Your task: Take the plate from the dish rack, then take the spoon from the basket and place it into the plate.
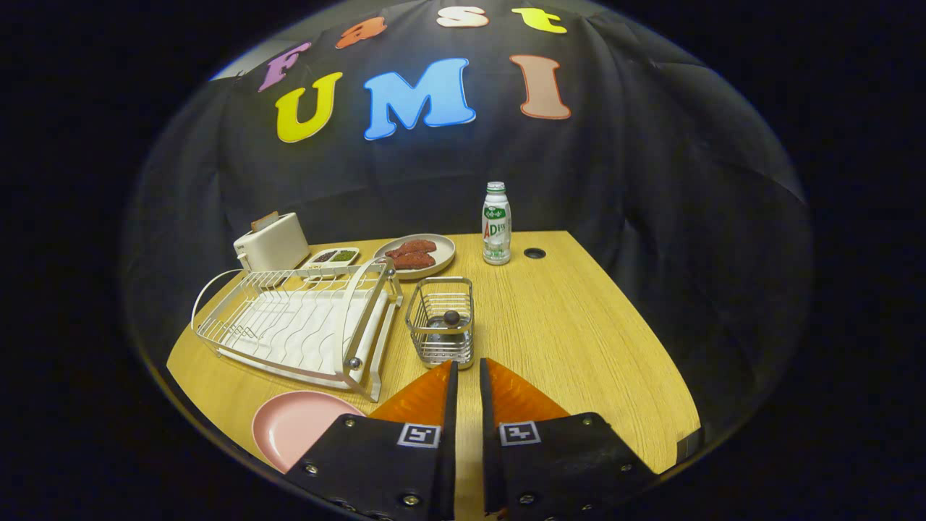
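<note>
The dark-knobbed spoon [450,318] stands in the small wire basket [440,322], just ahead of the gripper [468,365], whose jaws are nearly closed and empty. The round pink plate [293,427] lies on the wooden surface [564,340]; the jaws should be opened and lowered around the handle.

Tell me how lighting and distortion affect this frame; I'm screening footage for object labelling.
Gripper view: fisheye bends the wooden table edges; even overhead light, soft shadows; mild glare on the white wire dish rack; the pink round plate and small wire basket look sharp; the gripper jaws stand nearly together, gripping nothing.
</note>
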`<state>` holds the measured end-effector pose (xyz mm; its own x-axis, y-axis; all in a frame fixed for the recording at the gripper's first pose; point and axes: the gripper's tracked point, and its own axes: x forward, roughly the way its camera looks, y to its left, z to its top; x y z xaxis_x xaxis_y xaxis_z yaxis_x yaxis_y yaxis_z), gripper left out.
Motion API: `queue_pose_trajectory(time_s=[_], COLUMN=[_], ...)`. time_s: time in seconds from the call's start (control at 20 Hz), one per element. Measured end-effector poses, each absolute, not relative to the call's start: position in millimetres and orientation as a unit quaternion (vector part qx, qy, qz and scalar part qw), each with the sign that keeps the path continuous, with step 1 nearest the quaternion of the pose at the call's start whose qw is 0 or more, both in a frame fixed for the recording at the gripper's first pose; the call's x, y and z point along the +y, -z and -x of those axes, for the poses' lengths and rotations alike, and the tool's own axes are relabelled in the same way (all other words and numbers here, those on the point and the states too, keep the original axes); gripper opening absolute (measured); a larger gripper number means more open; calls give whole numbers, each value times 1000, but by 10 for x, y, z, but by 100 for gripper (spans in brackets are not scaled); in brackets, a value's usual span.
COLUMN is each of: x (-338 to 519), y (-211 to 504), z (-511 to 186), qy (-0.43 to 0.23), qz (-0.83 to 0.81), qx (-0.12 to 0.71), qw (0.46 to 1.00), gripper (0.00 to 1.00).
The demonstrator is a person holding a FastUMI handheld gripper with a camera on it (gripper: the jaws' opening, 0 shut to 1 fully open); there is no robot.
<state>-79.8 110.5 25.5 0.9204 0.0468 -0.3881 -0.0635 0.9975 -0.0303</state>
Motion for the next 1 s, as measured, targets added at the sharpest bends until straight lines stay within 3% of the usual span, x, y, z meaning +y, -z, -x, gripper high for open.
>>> queue_pose_trajectory(time_s=[0.4,0.65,1.0], x=[1145,1150,1261], y=[-195,-231,-281], z=[629,464,81], qy=[-48,-57,-69], qz=[14,28,4], qx=[147,100,76], qw=[988,993,995], gripper=[16,26,27])
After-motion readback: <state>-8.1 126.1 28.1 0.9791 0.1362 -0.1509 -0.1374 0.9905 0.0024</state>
